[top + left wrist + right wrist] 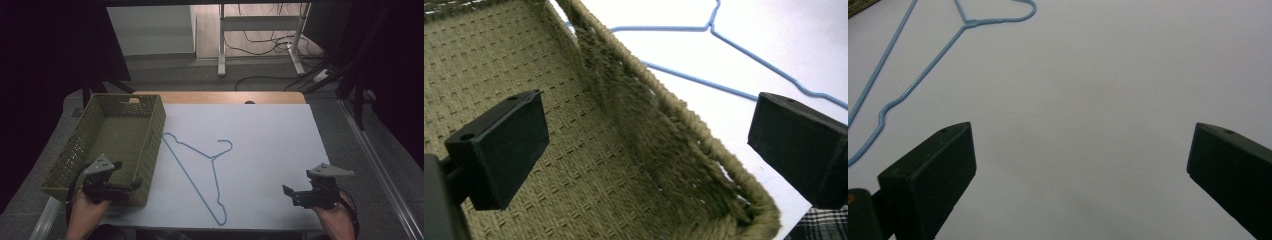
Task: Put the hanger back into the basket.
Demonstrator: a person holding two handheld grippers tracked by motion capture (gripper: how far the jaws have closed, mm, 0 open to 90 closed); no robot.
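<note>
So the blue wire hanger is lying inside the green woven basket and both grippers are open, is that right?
Not quite. The blue wire hanger lies on the white table surface beside the green woven basket, not inside it, as the high view shows. The left gripper and right gripper are indeed open.

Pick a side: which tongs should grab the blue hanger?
Probably left. The left tongs hang open over the basket wall, beside the blue hanger; the right tongs, also open, sit farther off.

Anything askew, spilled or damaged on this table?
Nothing stands out. The blue wire hanger lies flat and unbent on the white table, beside the woven basket, which sits upright.
</note>
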